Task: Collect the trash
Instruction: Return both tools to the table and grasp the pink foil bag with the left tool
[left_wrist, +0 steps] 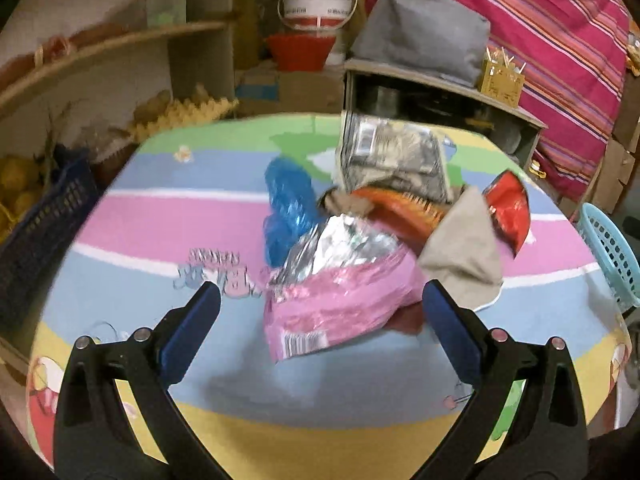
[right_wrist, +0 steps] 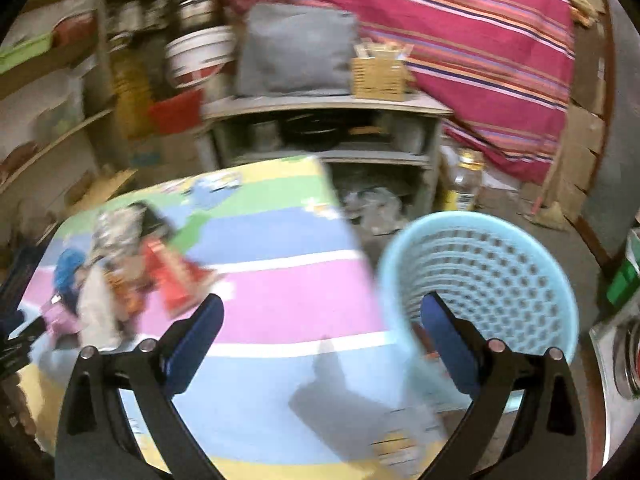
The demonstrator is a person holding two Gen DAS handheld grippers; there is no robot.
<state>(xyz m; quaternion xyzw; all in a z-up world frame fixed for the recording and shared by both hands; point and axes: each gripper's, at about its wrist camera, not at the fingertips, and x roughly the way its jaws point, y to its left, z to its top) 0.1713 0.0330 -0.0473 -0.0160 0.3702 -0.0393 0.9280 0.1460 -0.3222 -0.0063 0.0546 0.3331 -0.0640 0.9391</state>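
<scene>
A pile of trash lies on the striped table (left_wrist: pixel 168 224): a pink foil wrapper (left_wrist: pixel 336 300) nearest, a blue plastic bag (left_wrist: pixel 286 212), a grey printed bag (left_wrist: pixel 394 156), an orange wrapper (left_wrist: pixel 400 208), a red wrapper (left_wrist: pixel 510 208) and a beige cloth (left_wrist: pixel 464 248). My left gripper (left_wrist: pixel 320 296) is open and empty, its fingers either side of the pink wrapper. My right gripper (right_wrist: pixel 320 312) is open and empty above the table's right edge, beside the light blue basket (right_wrist: pixel 484 276). The pile (right_wrist: pixel 120 276) shows blurred at the left in the right wrist view.
A dark blue crate (left_wrist: pixel 44 232) stands left of the table. A grey shelf unit (right_wrist: pixel 328 136) with a grey cushion (right_wrist: pixel 296 48) stands behind. A white bucket (left_wrist: pixel 316 4), a red tub (left_wrist: pixel 300 50) and a striped cloth (right_wrist: pixel 460 40) lie beyond. The basket (left_wrist: pixel 612 252) sits off the table's right edge.
</scene>
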